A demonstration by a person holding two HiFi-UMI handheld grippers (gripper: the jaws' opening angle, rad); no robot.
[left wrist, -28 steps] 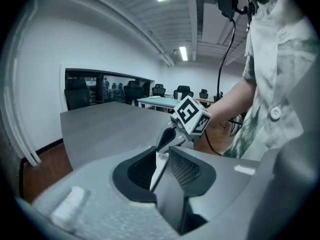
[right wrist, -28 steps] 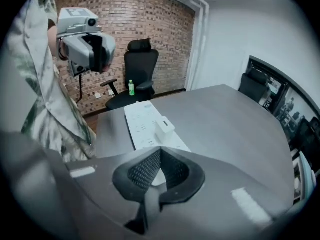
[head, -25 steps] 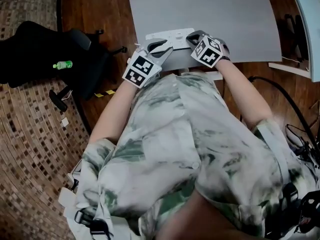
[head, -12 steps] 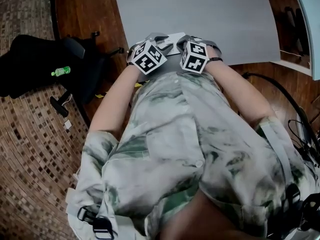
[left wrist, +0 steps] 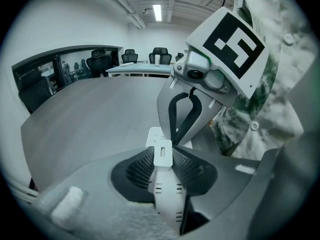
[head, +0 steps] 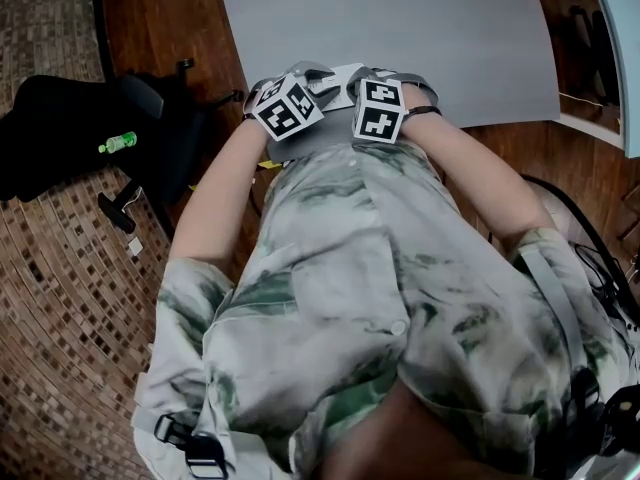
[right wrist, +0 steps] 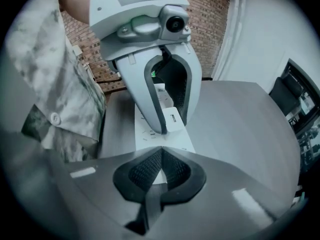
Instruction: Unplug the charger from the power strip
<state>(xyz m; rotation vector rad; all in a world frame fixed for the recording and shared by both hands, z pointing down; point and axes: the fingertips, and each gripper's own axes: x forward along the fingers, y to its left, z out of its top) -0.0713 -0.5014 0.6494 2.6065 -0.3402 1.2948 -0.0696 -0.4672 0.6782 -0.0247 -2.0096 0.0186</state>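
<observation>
A white power strip (head: 345, 74) lies at the near edge of the grey table (head: 450, 38). A small white charger (left wrist: 162, 156) with a USB port stands on it. My left gripper (left wrist: 162, 151) points steeply down, its jaws closing with the mesh pads against the charger's two sides. In the right gripper view the left gripper (right wrist: 172, 123) straddles the charger (right wrist: 173, 119) on the strip (right wrist: 149, 129). My right gripper (right wrist: 161, 151) is shut with nothing in it, its tips just above the strip beside the charger. In the head view, the left gripper (head: 318, 80) and right gripper (head: 366, 76) nearly touch.
A black office chair (head: 150, 118) with a green bottle (head: 118, 145) on dark cloth stands on the floor to the left. Cables (head: 590, 238) run over the wooden floor on the right. More chairs (left wrist: 160, 55) stand at the table's far end.
My left gripper has come down and in toward the right one, onto the charger. The two marker cubes now sit close together over the strip.
</observation>
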